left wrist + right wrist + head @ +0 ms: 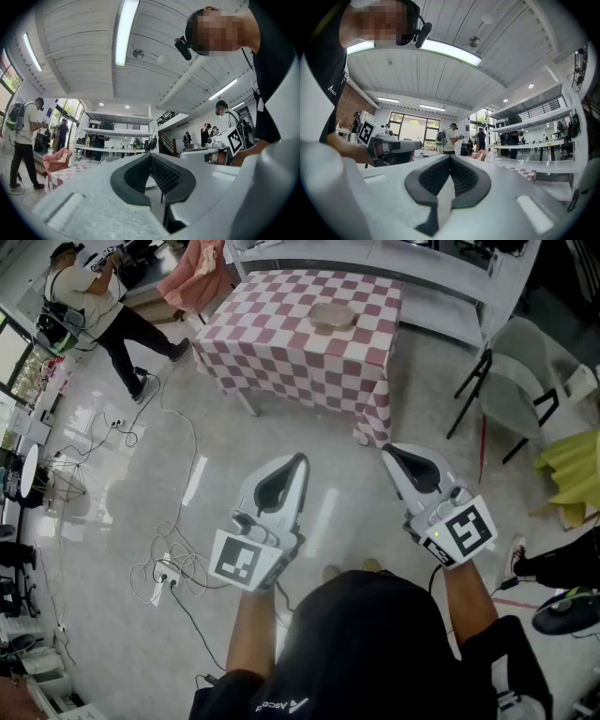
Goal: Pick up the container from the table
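A round tan container (332,315) sits on a table with a red-and-white checked cloth (281,357), far ahead of both grippers in the head view. My left gripper (298,460) and right gripper (389,451) hang side by side over the bare floor, well short of the table, each pointing roughly level toward it. In the left gripper view the left gripper (151,155) has its dark pads meeting at the tips with nothing between them. The right gripper (450,157) looks the same in its own view. A corner of the checked table (525,174) shows at the right there.
Another person (94,301) stands at the far left by a pink chair (195,276). Cables and a power strip (164,568) lie on the floor at the left. A grey folding chair (511,395) and a yellow cloth (572,470) stand at the right; a long white bench (450,320) runs behind the table.
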